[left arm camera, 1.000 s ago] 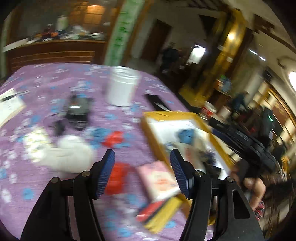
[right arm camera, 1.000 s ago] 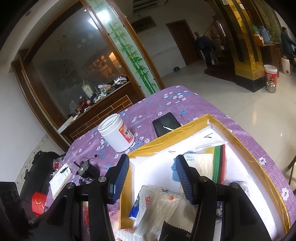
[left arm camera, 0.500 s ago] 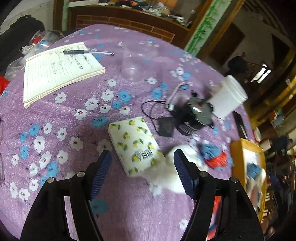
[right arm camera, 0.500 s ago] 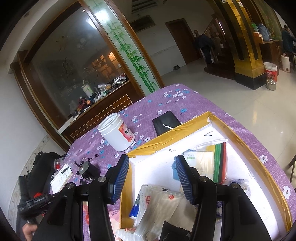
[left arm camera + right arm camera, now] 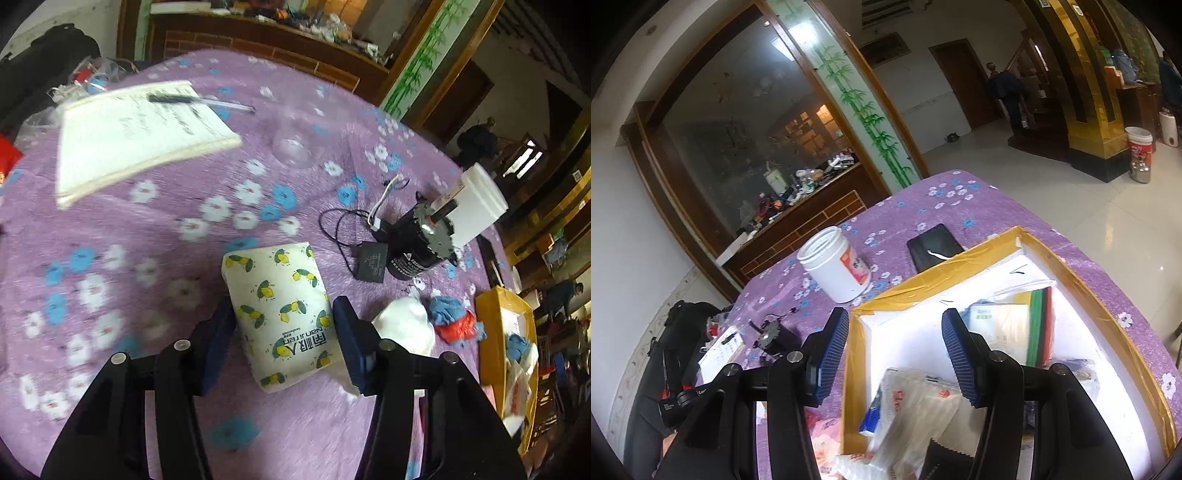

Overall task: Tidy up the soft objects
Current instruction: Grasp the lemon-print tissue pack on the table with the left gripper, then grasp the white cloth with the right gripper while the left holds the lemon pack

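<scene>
One tissue pack (image 5: 284, 317) between closing left claw (image 5: 282, 345), right claw (image 5: 892, 354) wide, empty.

Both wrist views look down close — sharing the white jar (image 5: 476, 205)

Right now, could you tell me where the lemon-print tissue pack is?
In the left wrist view, the tissue pack lies on the purple tablecloth between the closing left gripper fingers, left of the white fluffy bundle.
</scene>
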{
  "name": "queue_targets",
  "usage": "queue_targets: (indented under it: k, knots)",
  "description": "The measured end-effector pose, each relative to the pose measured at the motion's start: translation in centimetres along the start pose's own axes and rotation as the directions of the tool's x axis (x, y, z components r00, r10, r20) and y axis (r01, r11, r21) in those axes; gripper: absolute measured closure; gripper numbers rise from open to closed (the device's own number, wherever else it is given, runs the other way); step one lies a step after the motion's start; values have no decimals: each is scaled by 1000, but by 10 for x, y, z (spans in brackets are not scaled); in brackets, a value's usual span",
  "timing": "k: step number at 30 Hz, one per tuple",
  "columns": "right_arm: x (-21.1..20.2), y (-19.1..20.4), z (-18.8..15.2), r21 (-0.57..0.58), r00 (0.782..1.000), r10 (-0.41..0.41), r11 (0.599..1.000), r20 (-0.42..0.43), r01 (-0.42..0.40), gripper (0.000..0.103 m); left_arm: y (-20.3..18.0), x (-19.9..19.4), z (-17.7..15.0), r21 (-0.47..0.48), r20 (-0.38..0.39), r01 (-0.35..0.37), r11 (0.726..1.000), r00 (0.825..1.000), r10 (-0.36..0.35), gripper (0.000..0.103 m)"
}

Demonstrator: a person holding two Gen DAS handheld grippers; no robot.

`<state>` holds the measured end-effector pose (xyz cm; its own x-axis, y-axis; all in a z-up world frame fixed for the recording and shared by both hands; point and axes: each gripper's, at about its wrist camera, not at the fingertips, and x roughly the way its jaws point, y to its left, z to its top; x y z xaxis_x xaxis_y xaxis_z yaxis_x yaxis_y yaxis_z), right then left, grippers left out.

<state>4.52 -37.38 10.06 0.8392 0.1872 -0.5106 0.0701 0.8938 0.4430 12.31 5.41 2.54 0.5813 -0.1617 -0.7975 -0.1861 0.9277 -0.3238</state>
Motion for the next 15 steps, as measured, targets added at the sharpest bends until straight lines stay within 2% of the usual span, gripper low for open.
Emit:
queue_targets:
  k: [4, 6, 8, 9, 11, 13, 15]
  knots:
    - [5, 18, -5, -60, 995, 91, 994, -45, -94, 44, 17, -17, -3, 8, 89, -6, 1000, 996, 6, 51]
    - [9, 35, -13, -100, 985, 143, 983, -98, -153, 42, 22, -12, 0, 6, 88, 9, 1000, 996, -9, 51]
    - [13, 65, -26, -161, 960, 212, 957, -183, -242, 39, 25, -6, 1, 5, 75, 26, 1000, 997, -26, 51]
    - [14, 81, -33, -194, 946, 234, 941, -223, -279, 35, 24, -5, 2, 9, 72, 28, 1000, 997, -29, 51]
    - [18, 110, -48, -255, 920, 256, 907, -298, -335, 30, 23, -6, 2, 17, 79, 30, 999, 996, -32, 51]
    - [29, 145, -64, -327, 893, 242, 868, -380, -374, 28, 21, -10, 2, 24, 96, 30, 999, 995, -32, 51]
    - [40, 170, -77, -393, 887, 195, 841, -419, -371, 28, 21, -15, 2, 25, 118, 25, 999, 993, -27, 51]
